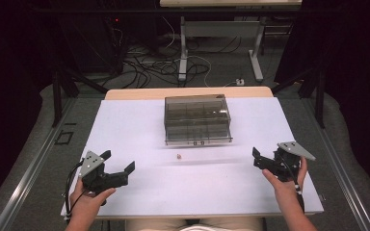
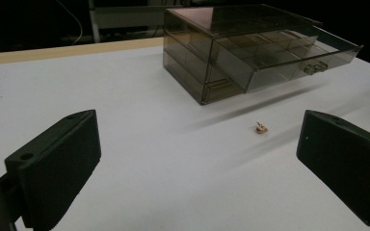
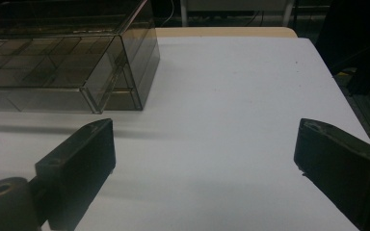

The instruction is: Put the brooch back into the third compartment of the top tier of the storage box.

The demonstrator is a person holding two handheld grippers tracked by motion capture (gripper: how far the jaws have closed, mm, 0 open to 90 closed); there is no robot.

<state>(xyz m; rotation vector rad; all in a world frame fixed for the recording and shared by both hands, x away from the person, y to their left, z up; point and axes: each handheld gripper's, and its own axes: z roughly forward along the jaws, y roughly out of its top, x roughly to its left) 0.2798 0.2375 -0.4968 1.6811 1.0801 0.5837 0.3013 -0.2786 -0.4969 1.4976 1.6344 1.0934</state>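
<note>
Fingers of both grippers spread, empty; one small trinket, one drawer box.

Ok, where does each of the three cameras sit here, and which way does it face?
High view: above the person's side, looking forward-down at the white table; both hands, left gripper, right gripper.
Left gripper view: between its open black jaws, toward the smoky clear-plastic drawer box and tiny tan piece.
Right gripper view: along its open jaws, box at left.
Shared: box, table.
</note>
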